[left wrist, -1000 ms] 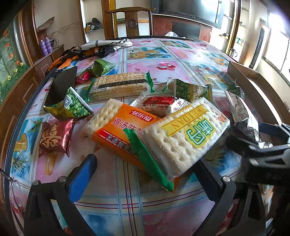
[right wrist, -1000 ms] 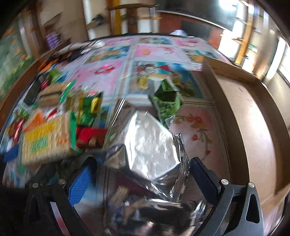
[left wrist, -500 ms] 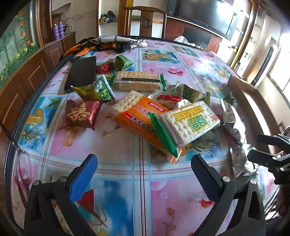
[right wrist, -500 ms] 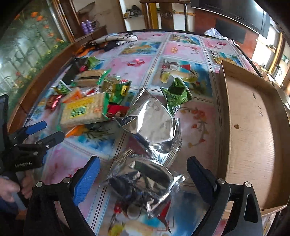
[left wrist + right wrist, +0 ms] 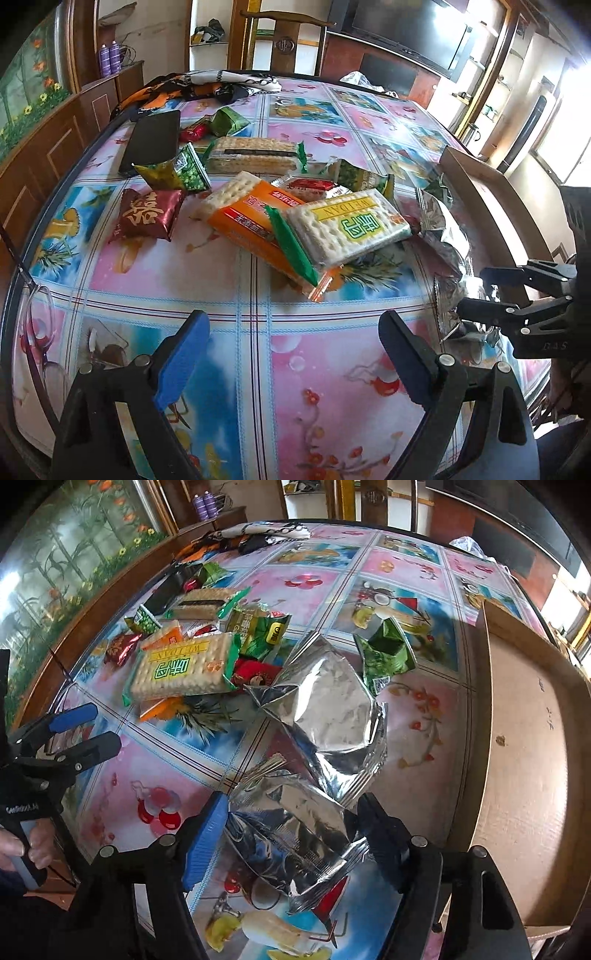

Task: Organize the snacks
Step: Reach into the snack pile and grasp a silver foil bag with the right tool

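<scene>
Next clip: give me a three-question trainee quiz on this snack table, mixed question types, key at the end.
1. True or false: the green-and-yellow cracker pack lies partly on the orange pack.
2. What sits between the right gripper's fingers? A) silver bag B) red pouch C) phone
3. Fill in: the cardboard box holds ____.

Key
1. True.
2. A: the silver bag; the jaws are closing around it, and firm contact cannot be told.
3. Nothing; all snacks are on the table.
</scene>
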{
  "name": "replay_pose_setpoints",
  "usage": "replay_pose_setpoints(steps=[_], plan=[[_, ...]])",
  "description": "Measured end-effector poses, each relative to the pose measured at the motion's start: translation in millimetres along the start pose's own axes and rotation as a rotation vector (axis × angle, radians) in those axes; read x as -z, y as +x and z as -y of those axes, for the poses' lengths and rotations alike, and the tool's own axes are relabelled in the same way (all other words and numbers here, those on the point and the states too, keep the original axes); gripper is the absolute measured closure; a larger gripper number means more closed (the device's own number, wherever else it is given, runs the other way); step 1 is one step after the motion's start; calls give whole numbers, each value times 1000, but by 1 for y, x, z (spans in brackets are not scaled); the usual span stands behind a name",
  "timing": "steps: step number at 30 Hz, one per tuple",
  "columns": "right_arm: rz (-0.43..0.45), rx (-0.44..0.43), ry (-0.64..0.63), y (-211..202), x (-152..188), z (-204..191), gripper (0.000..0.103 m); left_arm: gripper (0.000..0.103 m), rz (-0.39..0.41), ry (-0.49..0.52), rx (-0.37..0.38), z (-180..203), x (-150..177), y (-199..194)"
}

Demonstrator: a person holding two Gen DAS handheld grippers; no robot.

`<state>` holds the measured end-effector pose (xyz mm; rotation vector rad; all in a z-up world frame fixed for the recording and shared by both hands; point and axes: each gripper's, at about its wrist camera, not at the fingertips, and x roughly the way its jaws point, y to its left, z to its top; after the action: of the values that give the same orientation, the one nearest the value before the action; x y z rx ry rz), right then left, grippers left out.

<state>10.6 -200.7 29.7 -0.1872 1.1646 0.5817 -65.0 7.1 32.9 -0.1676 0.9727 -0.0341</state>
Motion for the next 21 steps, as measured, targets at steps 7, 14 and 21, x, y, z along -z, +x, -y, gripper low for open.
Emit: replay_pose_setpoints(steps=[7, 14, 21], plan=[[-11, 22, -52, -7, 5, -14, 37, 10, 2, -13, -2, 1, 0, -1], [12, 16, -65, -19, 6, -16, 36, 10, 3, -20, -2, 3, 2, -2], [-7, -98, -264, -33, 8, -21, 28, 10, 5, -29, -10, -1, 8, -8]])
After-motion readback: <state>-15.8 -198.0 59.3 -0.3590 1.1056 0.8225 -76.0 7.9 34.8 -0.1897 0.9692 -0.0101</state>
